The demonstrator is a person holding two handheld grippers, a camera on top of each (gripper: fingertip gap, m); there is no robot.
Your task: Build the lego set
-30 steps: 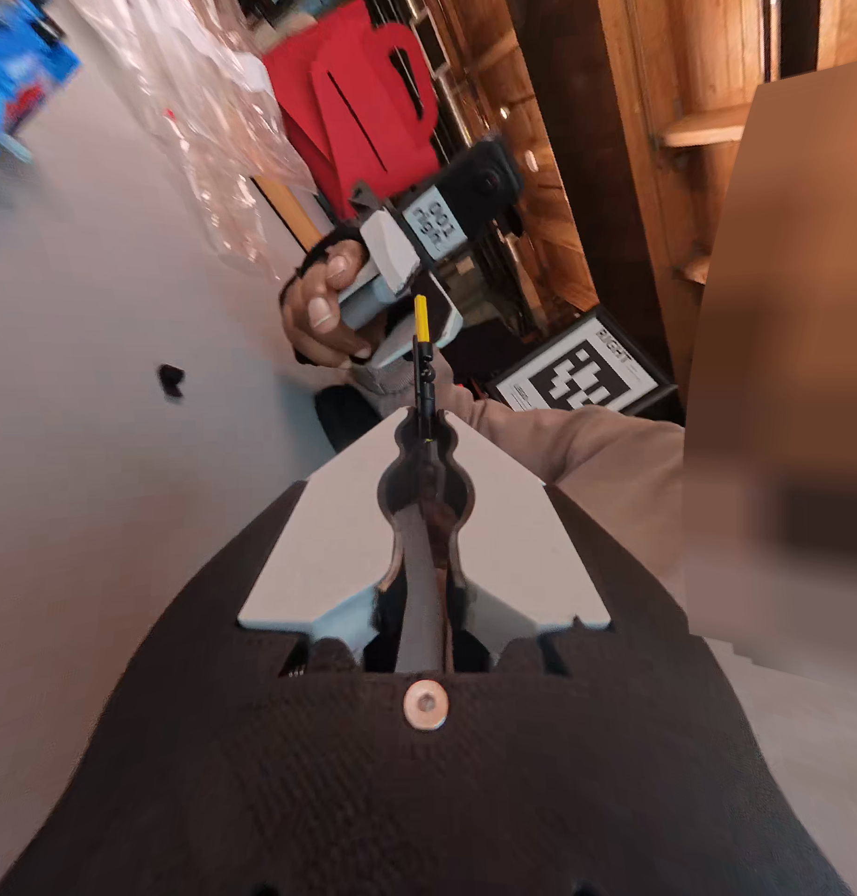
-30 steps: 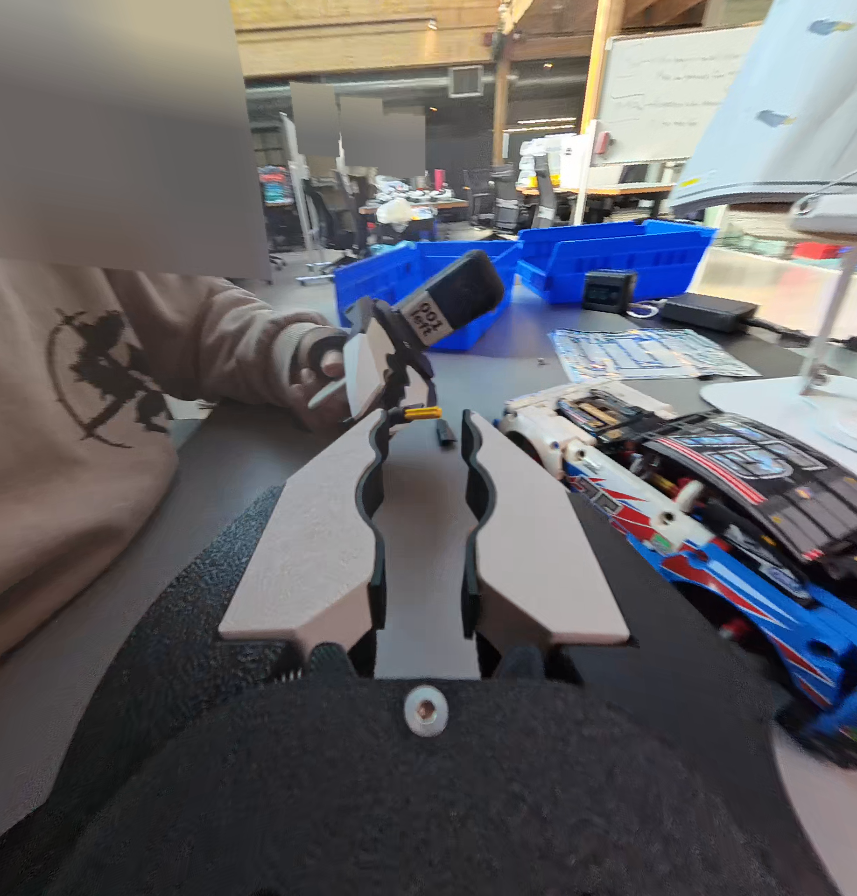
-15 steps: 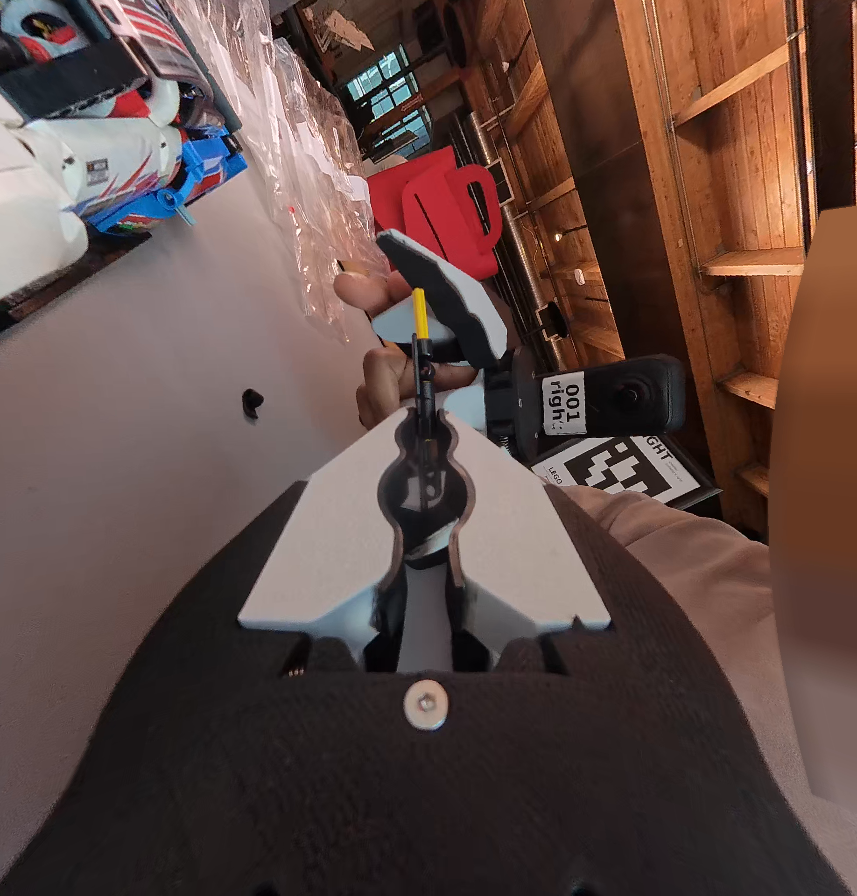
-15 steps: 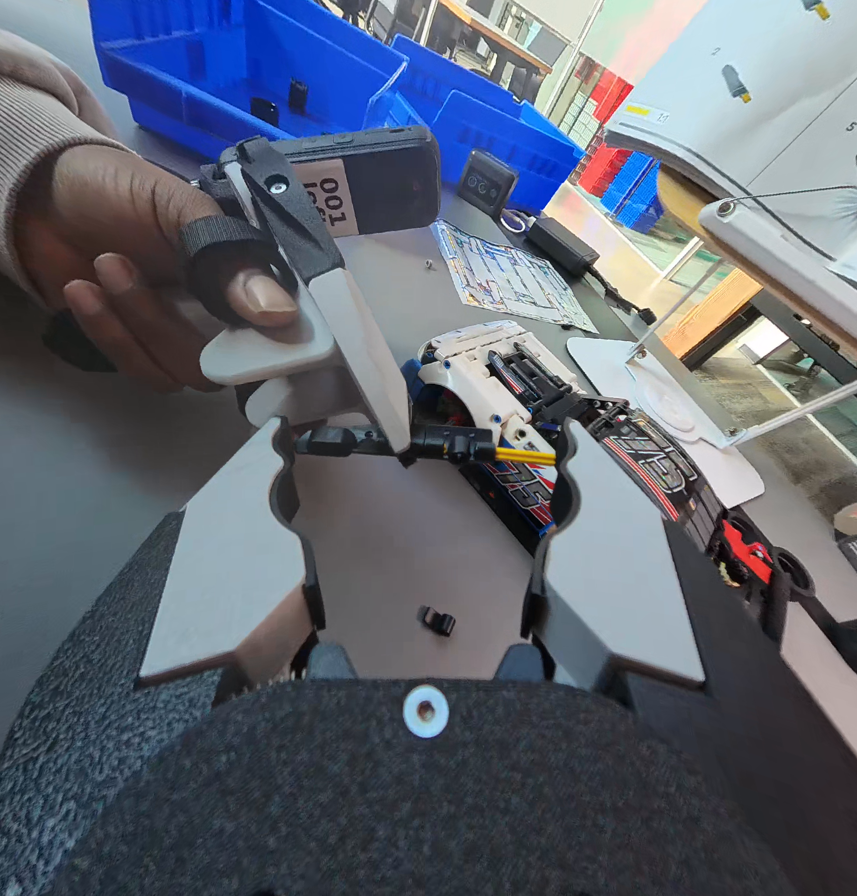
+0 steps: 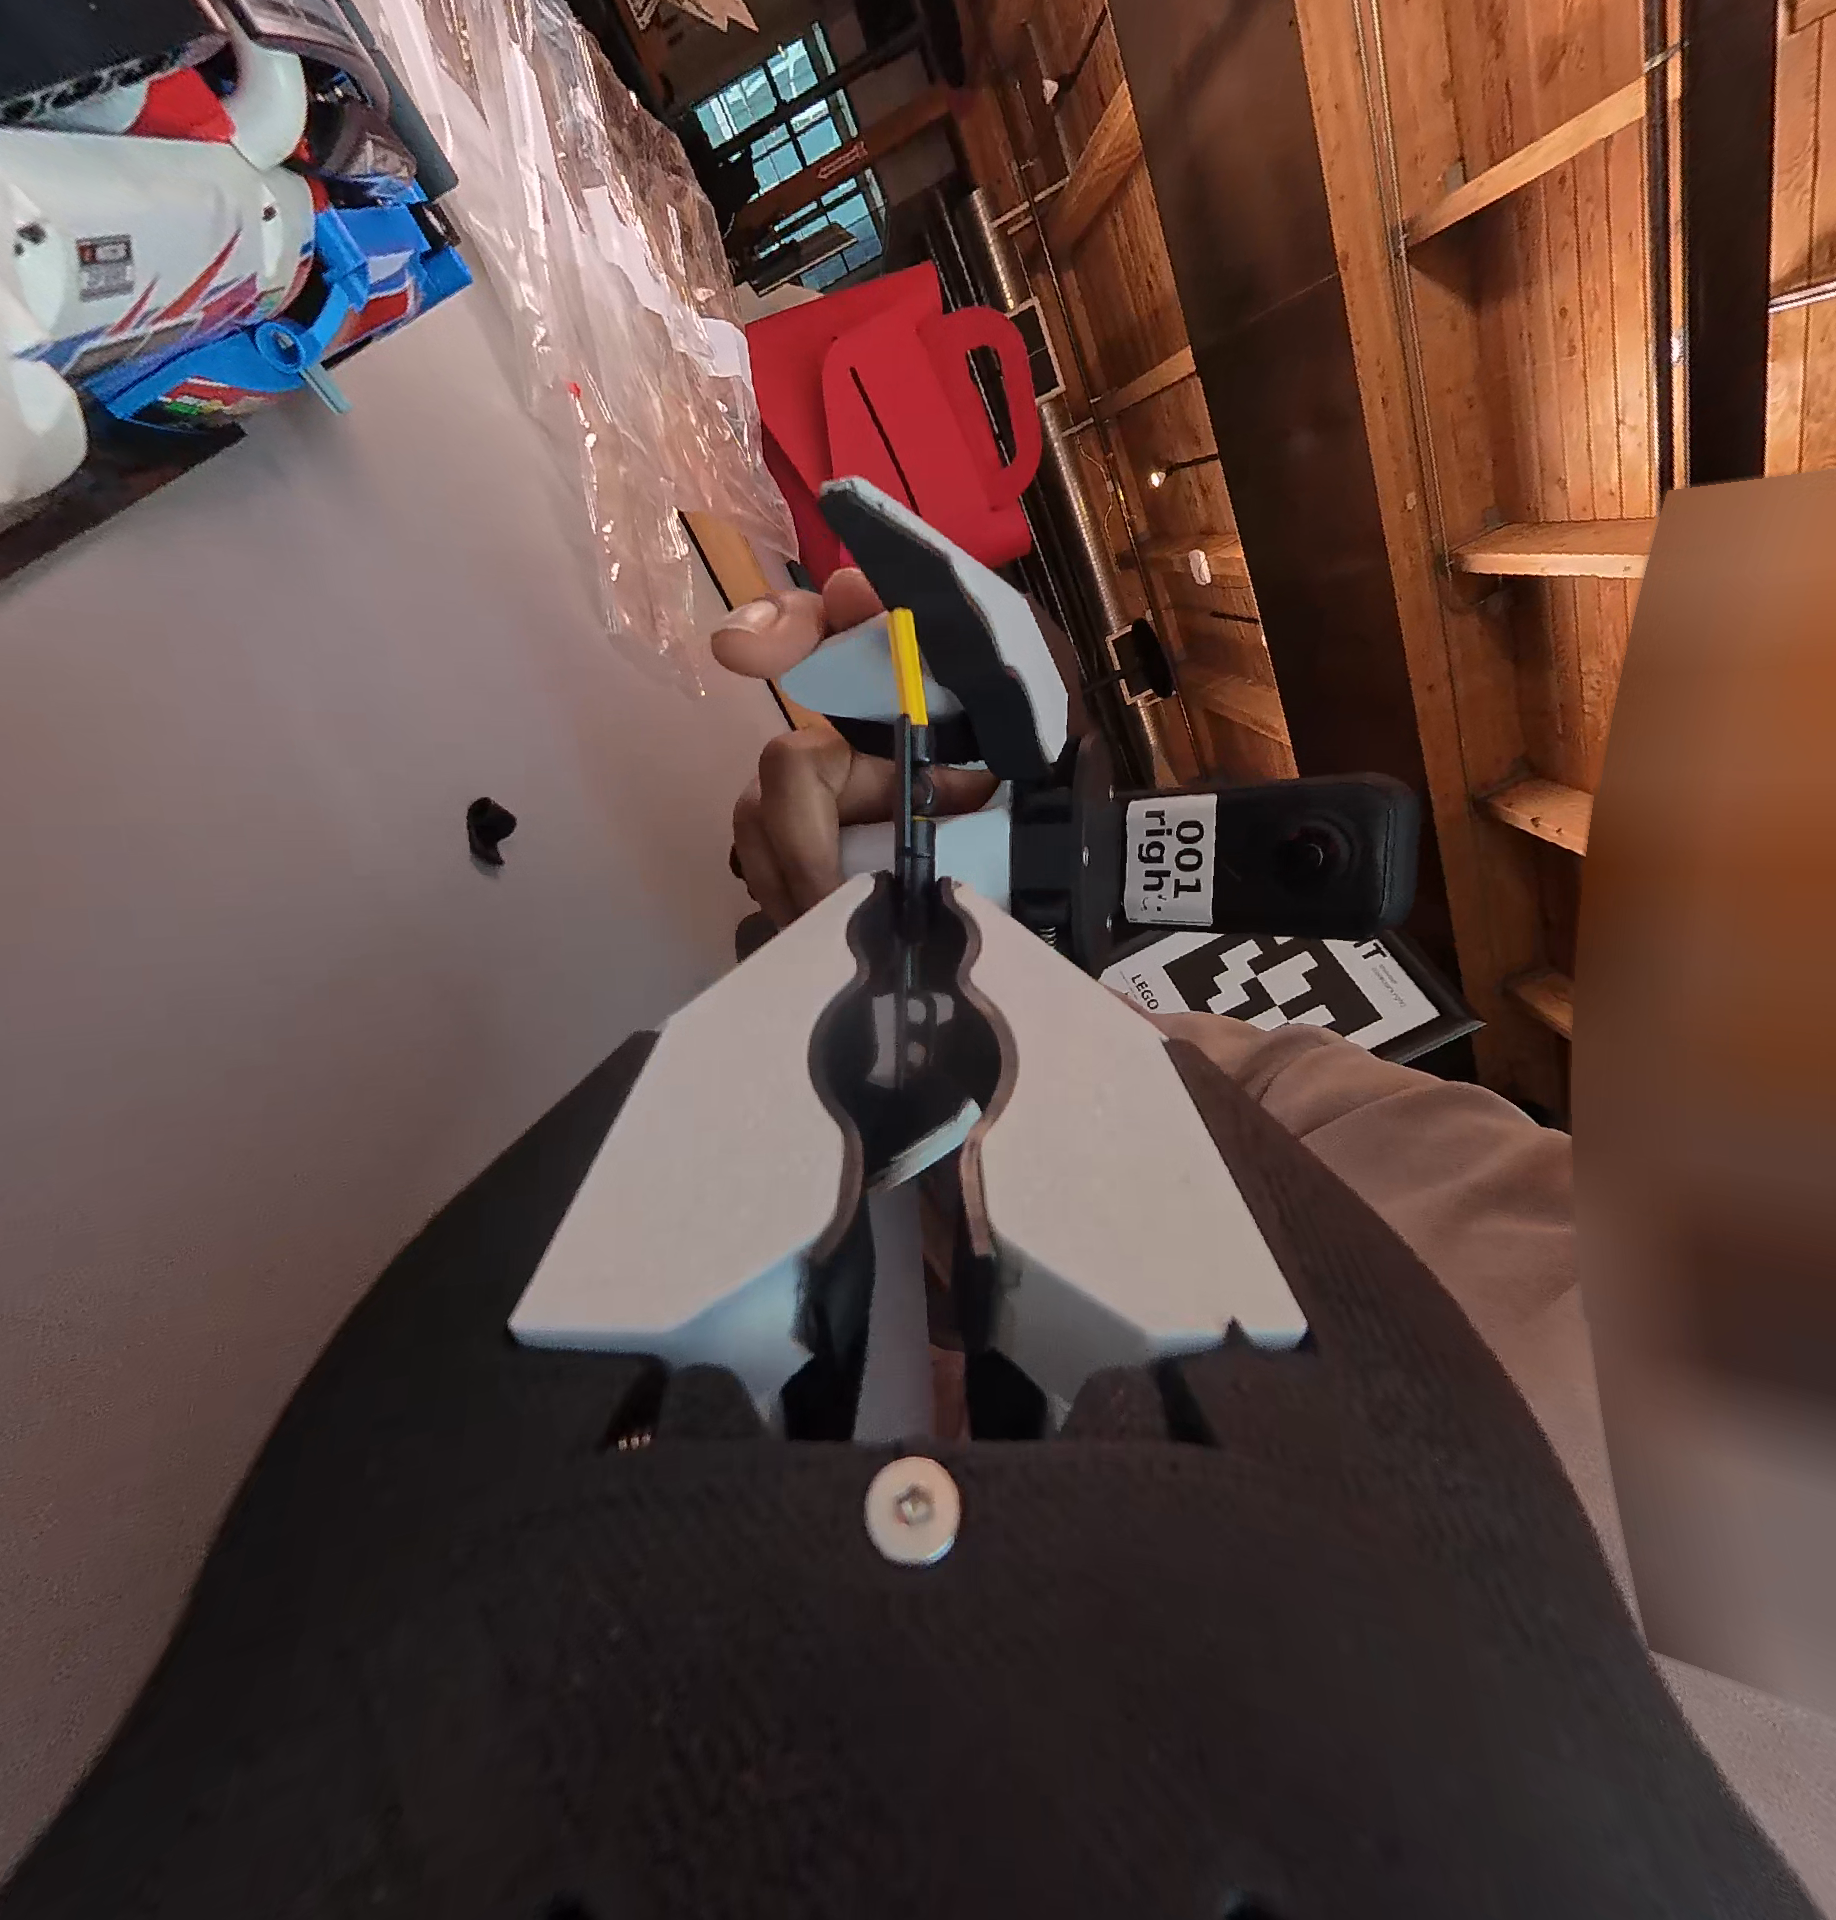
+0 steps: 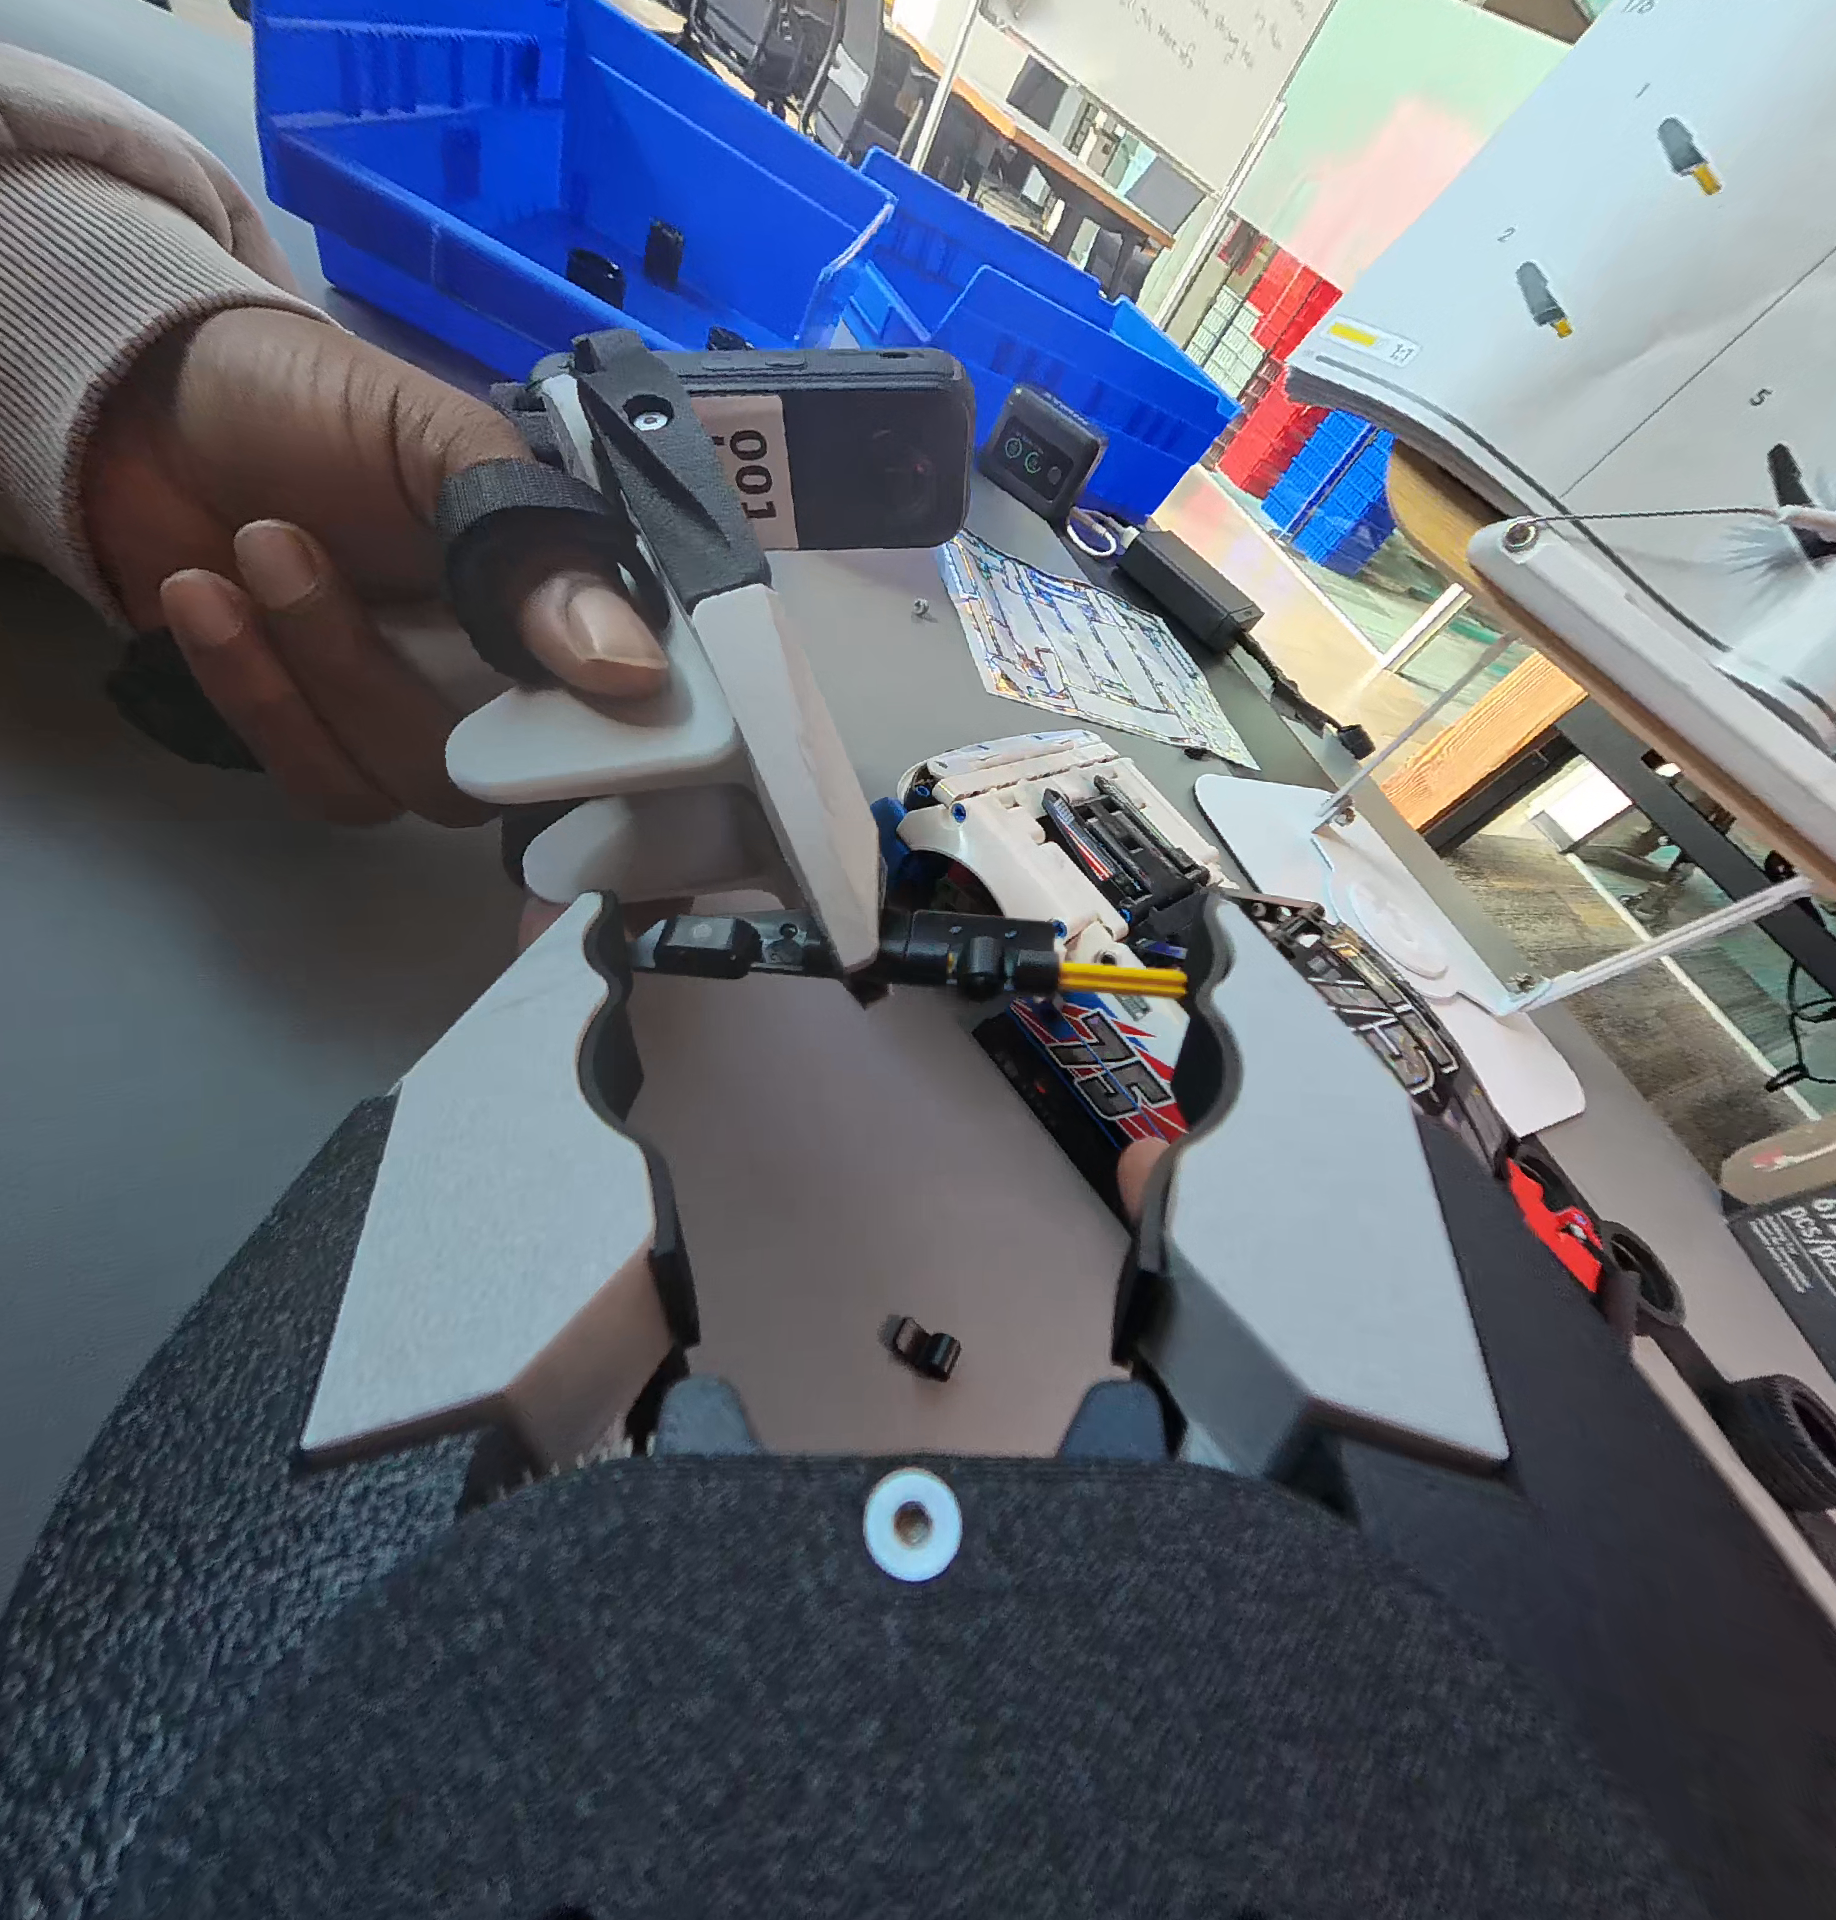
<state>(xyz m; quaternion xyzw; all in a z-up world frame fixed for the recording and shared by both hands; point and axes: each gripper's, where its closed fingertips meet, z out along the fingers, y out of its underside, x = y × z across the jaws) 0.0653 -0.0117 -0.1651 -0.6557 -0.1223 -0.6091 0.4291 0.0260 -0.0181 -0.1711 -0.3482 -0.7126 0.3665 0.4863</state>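
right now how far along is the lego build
Mostly done: the car on the table already has its white, blue and black body built up. In hand: the left gripper is shut on a thin black rod assembly with a yellow axle, held between the open right gripper's fingers. Left: fitting that assembly, plus a loose black piece lying on the table.

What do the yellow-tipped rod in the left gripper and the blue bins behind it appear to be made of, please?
The yellow-tipped rod looks like moulded plastic: glossy black joints, ribbed yellow axle. The blue bins look like rigid, slightly shiny plastic with moulded ribs.
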